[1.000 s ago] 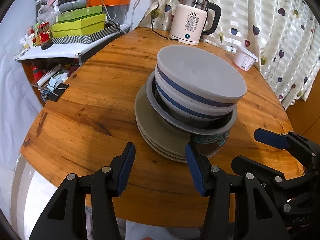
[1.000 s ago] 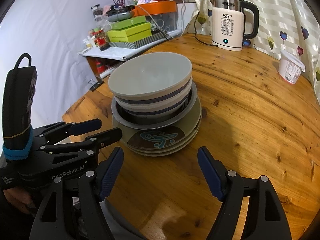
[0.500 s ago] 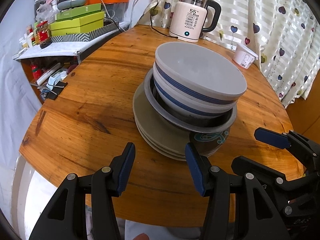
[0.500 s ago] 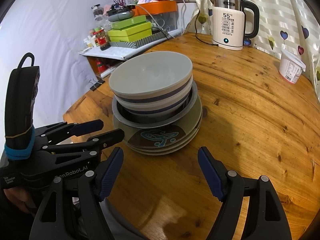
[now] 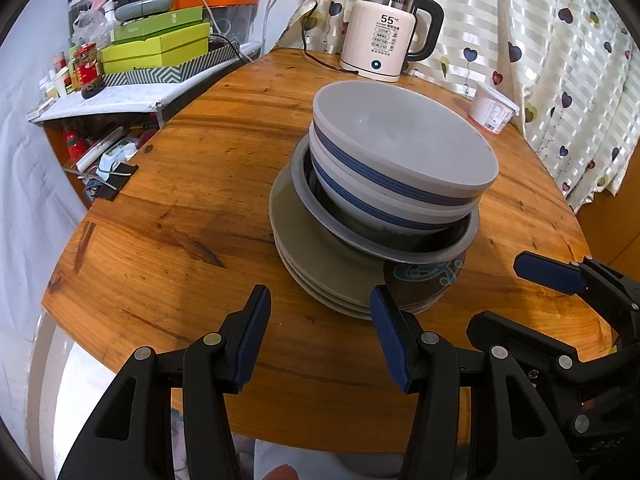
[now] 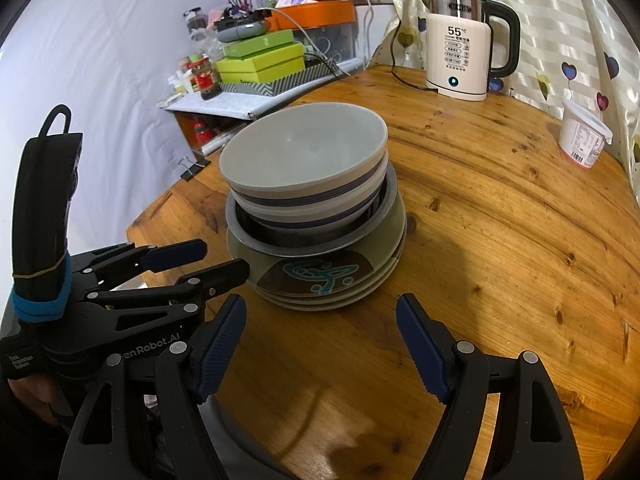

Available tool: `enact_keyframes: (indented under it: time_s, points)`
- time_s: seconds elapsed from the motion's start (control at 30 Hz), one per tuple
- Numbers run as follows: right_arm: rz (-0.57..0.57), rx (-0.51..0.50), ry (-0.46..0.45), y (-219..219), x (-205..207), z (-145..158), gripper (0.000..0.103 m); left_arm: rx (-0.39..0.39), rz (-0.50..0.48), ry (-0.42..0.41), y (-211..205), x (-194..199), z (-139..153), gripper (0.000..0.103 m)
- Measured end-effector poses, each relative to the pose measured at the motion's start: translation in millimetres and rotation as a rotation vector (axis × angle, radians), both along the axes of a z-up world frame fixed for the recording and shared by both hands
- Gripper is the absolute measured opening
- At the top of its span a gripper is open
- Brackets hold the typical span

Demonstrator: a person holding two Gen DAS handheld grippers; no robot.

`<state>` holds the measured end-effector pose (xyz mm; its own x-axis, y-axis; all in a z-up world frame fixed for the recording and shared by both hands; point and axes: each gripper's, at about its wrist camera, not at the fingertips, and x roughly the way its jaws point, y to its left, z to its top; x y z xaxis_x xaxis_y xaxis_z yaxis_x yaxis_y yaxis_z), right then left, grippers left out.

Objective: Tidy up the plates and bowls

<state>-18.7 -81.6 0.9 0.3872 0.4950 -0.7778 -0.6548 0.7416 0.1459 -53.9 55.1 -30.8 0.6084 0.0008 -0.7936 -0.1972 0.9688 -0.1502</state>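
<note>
Nothing has shifted: both tongs, left (image 5: 318,332) and right (image 6: 320,340), hover released beside the blue-banded bowls (image 5: 400,160) nested on stacked plates (image 5: 320,268) on the tabletop (image 5: 180,216).

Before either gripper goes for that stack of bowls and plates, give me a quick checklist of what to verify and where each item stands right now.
1. Left gripper open and empty: ok.
2. Right gripper open and empty: ok.
3. Top bowl empty: ok.
4. Bowls level on the plates: not ok, the metal bowl under them tilts and overhangs.
5. Bare table beside the stack for setting pieces down: ok.
6. Top bowl loose from the striped bowl beneath: cannot tell.
</note>
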Motion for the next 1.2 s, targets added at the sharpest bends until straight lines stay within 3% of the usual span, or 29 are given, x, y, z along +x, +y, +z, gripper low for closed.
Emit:
enact_keyframes:
  time_s: [1.2]
  points:
    - [-0.001, 0.002, 0.01, -0.8, 0.3, -2.6, 0.079, 0.001, -0.001, 0.005, 2.6, 0.2, -0.2, 0.053]
